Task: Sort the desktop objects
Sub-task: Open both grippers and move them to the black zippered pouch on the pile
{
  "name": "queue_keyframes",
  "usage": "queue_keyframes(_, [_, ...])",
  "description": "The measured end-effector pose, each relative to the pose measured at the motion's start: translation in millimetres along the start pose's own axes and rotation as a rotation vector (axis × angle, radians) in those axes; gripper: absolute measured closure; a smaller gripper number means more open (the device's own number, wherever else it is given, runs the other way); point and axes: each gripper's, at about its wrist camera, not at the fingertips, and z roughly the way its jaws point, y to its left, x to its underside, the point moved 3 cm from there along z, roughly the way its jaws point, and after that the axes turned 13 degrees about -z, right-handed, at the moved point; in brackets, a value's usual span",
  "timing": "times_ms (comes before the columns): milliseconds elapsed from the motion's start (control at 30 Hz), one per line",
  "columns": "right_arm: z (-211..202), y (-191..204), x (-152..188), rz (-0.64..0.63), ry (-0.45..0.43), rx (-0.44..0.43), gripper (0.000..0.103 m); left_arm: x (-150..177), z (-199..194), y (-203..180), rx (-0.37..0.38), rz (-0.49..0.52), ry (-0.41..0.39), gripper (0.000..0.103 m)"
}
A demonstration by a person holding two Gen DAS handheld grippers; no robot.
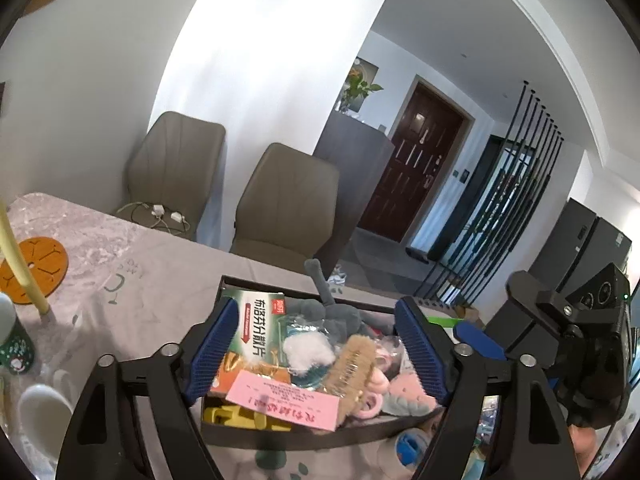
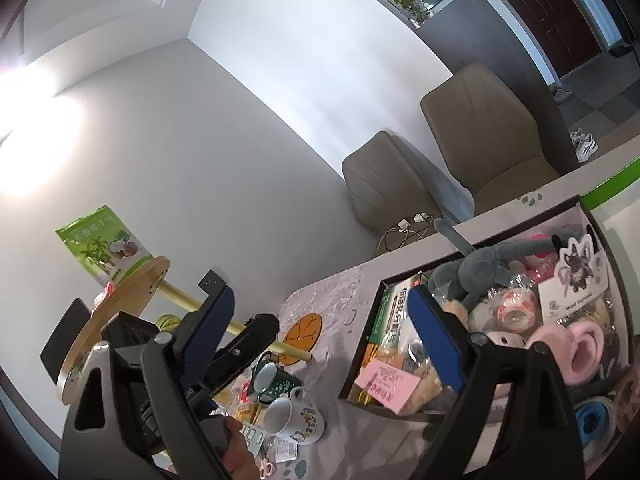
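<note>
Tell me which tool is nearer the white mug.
Right. The right tool hangs just above the white mug; the left tool is over the box, mug off to its side.

Two hand-held grippers side by side, the left gripper (image 1: 316, 350) and the right gripper (image 2: 320, 344), both with blue-padded jaws spread wide and nothing gripped between them, each angled slightly downward.

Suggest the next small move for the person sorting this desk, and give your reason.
Probably move the open, empty left gripper towards the white mug: the box is already packed, while mugs and small items lie loose on the table.
</note>
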Motion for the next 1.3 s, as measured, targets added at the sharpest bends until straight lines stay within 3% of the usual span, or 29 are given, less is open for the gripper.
queue_keyframes(200, [-21.3,9.4,9.4,0.003,0.007,-0.003,0.0,12.9,-13.7,-7.6,-0.016,0.013,0.004,0.015])
queue_keyframes(533, [-56.6,42.0,23.8,-0.036,0.023,-0.034,0.0,40.1,-63.5,-38.3,0.026,0.076,-0.012,0.015])
queue_keyframes(667, [-79.4,63.1,27.7,-0.085,0.016,-0.056,0.0,53.9,-87.6,-45.5,0.048,0.08,-0.027,0.003])
queue_keyframes(833, [-114.9,79.5,34.7,-0.122,-0.017,-0.063,0.0,69.3,-109.3,-50.6,0.08,0.069,-0.025,0.003])
queue_keyframes(1067, [-151.1,57.3,74.5,-0.084,0.024,-0.052,0.0,99.3,-119.4,-64.0,0.102,0.076,-0.003,0.003])
queue_keyframes(1300, [-191.1,25.2,82.6,-0.048,0.012,0.011,0.0,133.8,-111.1,-79.4,0.114,0.076,0.049,0.003])
